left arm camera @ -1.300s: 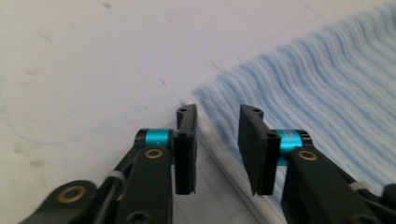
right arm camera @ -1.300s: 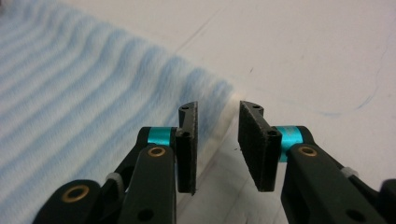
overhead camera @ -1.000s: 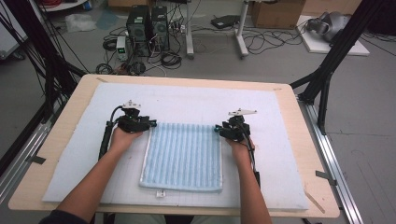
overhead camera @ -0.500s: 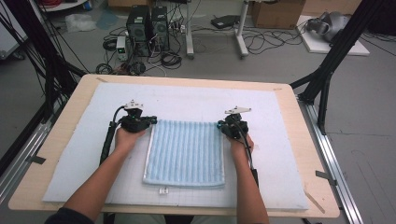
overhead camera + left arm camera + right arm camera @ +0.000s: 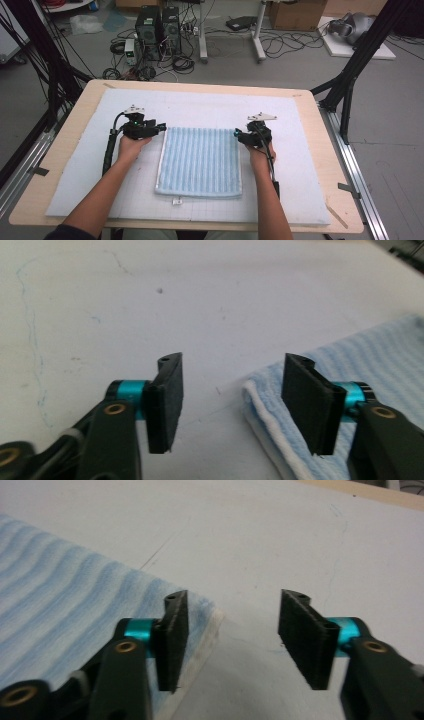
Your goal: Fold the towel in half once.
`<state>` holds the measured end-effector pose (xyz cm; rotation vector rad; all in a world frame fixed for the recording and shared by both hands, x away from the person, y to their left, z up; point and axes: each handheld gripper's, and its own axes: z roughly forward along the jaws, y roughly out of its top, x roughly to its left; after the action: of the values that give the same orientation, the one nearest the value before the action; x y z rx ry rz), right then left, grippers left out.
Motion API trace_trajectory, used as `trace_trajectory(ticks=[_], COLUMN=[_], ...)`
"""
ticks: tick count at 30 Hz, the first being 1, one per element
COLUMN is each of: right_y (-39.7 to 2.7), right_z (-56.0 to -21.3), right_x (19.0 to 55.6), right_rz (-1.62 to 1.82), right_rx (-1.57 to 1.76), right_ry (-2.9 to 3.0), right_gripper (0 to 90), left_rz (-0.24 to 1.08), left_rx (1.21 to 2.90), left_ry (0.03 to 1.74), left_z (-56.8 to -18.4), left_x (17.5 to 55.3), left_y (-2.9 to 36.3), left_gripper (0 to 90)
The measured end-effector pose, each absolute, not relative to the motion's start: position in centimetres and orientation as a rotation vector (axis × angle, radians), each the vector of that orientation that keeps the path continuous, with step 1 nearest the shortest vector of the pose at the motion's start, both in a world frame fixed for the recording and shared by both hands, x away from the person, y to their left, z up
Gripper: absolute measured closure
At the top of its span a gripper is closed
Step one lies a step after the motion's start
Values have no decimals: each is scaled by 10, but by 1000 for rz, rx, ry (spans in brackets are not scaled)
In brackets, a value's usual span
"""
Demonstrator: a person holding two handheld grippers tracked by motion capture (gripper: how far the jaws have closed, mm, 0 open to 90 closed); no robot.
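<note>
Each gripper, the left gripper (image 5: 161,129) and the right gripper (image 5: 236,135), is black with teal collars, brass rivets, ribbed black jaws, a small screw hole per pad, a grey three-cornered plate and a trailing black cable. A dark sleeve (image 5: 62,233) shows.

A lab or workshop is shown. A wooden desk (image 5: 320,150) is framed by black metal struts (image 5: 360,55). Computer towers (image 5: 157,25) are set on the grey floor (image 5: 300,65) among tangled cables (image 5: 280,45), and a cardboard box (image 5: 295,12) is seen behind.
</note>
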<state>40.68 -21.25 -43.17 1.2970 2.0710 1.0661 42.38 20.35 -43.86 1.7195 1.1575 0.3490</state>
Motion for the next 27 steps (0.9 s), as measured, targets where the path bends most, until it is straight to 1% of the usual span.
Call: trace_trajectory(ticks=[3, 4, 9, 12, 19, 22, 27], right_y=[-218, -219, -221, -225, -230, -232, -232], right_z=[-427, -426, -422, -421, -419, -421, -422], right_x=[399, 398, 378, 368, 350, 344, 340], right_rz=[1093, 1105, 1165, 1201, 1242, 1227, 1217], right_rx=[1287, 1287, 1210, 1173, 1105, 1086, 1103], right_ry=[2115, 2128, 2155, 2159, 2144, 2129, 2105], right_gripper=[309, 301, 245, 197, 122, 121, 117], left_rz=[342, 335, 281, 298, 260, 243, 270], left_rx=[1685, 1679, 1681, 1666, 1657, 1657, 1683], left_ry=[1133, 1116, 1002, 947, 851, 846, 821], left_z=[-435, -434, -432, -428, -428, -428, -425], left_x=[415, 412, 399, 390, 378, 373, 370], left_y=[208, 210, 216, 218, 219, 218, 214], left_gripper=[179, 162, 173, 188, 187, 178, 176])
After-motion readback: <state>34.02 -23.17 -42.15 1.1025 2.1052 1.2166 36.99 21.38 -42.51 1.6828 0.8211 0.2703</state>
